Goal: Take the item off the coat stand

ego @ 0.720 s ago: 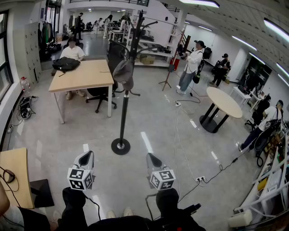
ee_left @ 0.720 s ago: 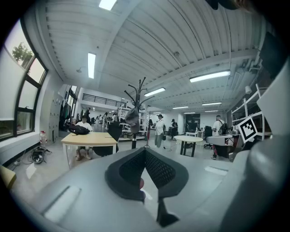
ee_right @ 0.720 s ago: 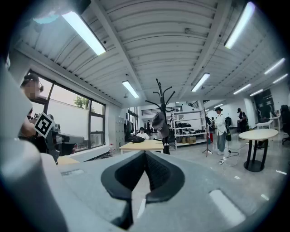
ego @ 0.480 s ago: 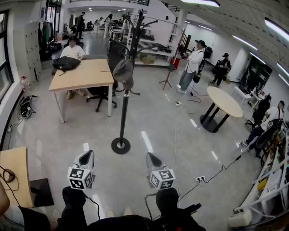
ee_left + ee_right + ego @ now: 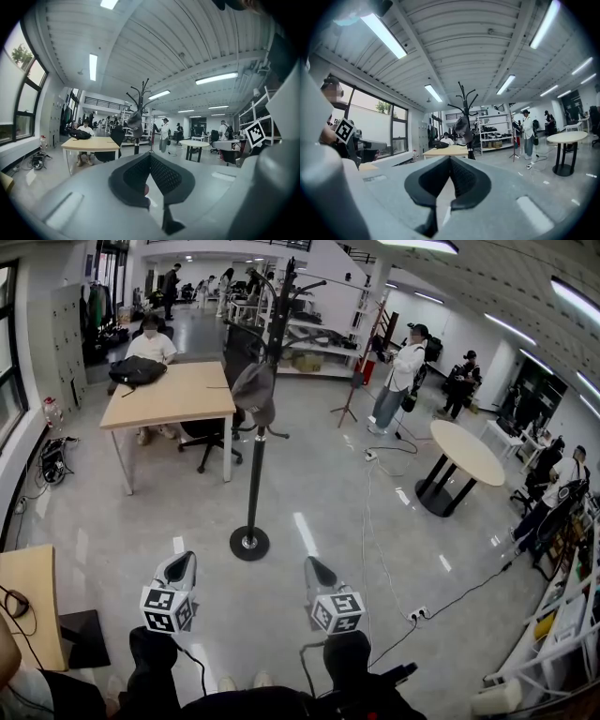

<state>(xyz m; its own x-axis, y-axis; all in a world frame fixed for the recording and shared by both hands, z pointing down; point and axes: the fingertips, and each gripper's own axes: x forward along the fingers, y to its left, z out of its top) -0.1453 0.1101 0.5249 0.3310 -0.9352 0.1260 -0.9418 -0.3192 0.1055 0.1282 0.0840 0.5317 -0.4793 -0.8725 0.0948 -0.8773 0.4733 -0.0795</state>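
Ahead of you on the floor (image 5: 328, 493) stands the black coat stand (image 5: 254, 474), well apart from both tools. Your left hand-held gripper (image 5: 177, 568) and right hand-held gripper (image 5: 316, 570) sit low near your body, each clenched on nothing. The grey cap (image 5: 253, 390) hangs on the stand's upper part, far beyond both.

Bright ceiling strips (image 5: 386, 35) give sharp, fisheye-bent views.

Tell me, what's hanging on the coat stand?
A grey cap hangs on the coat stand. Its top hooks look bare. The hook under the cap is covered.
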